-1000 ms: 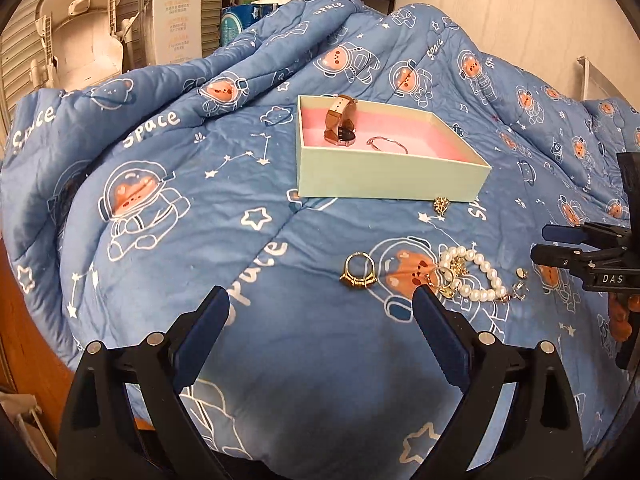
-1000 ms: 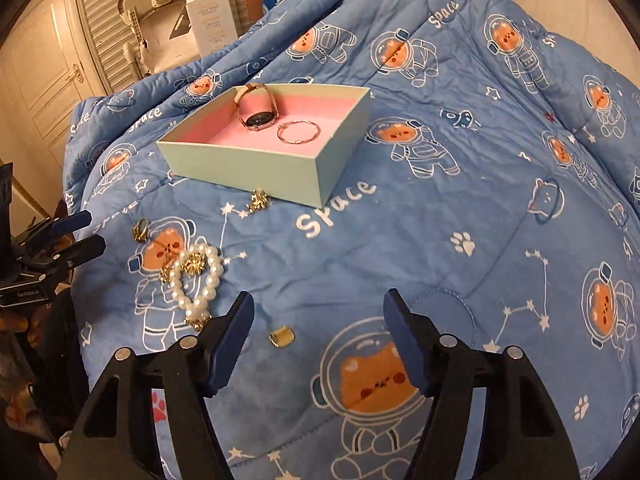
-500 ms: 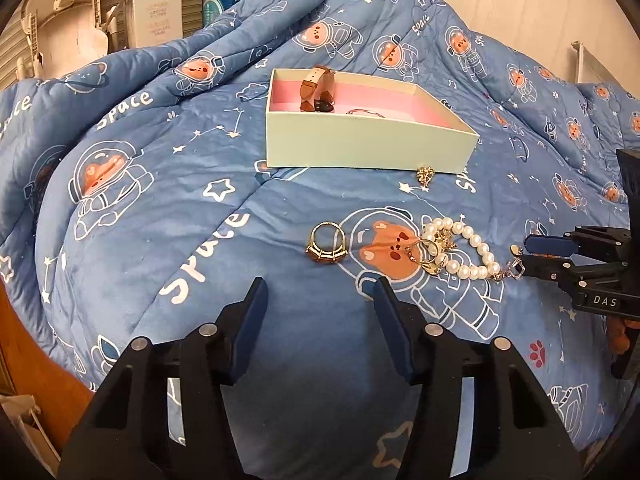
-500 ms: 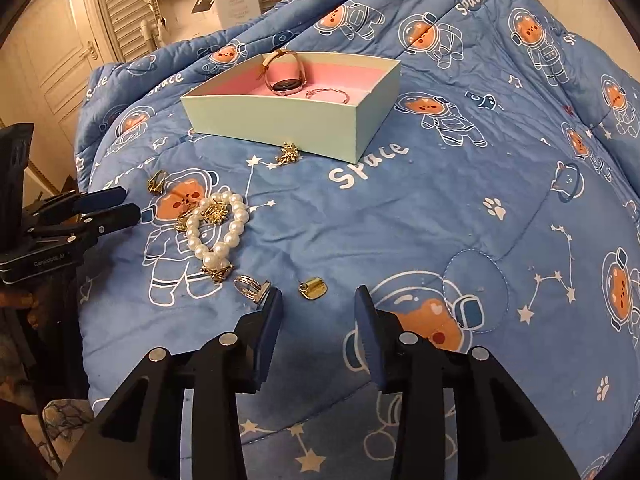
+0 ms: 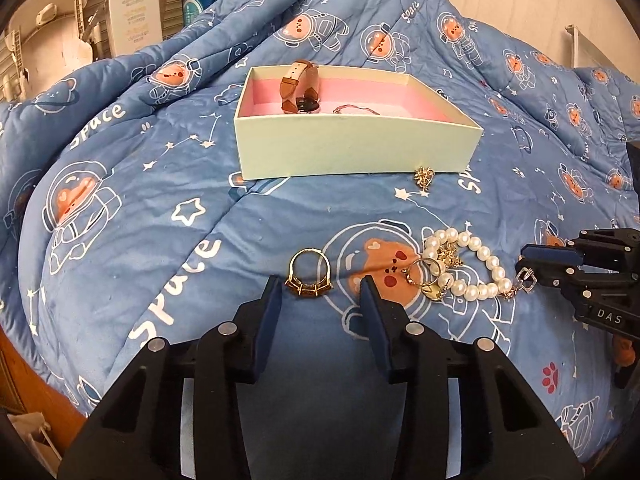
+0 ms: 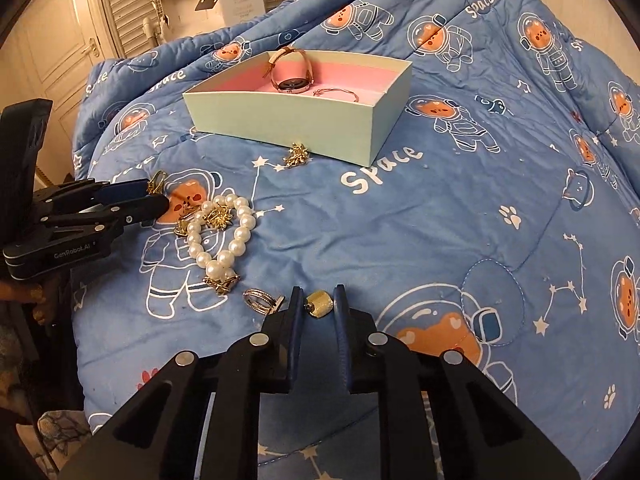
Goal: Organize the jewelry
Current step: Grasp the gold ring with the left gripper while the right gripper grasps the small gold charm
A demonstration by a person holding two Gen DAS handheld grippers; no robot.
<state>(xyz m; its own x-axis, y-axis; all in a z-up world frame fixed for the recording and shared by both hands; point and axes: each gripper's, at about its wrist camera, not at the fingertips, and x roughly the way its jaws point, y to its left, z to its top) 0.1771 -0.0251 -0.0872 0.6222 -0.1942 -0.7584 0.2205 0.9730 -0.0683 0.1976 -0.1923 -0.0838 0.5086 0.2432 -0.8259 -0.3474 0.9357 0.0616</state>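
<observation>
Blue quilt (image 6: 460,216) is covering the bed, w/ open room to the right. Box (image 6: 288,120) is lying long side toward the cameras. Pearl bracelet (image 6: 224,236) is stretching toward the box. Right hand-held gripper (image 6: 319,305) has just been closing, now pinching a gold bead (image 6: 320,304). Left hand-held gripper (image 5: 320,292) has been narrowing, part open, gold ring (image 5: 308,274) just ahead, untouched.

The left gripper (image 5: 320,292) points steeply down, its jaws just closing but still apart. The right gripper (image 6: 319,306), also angled down, has clamped together.

Even indoor light, fisheye-warped dark edges
</observation>
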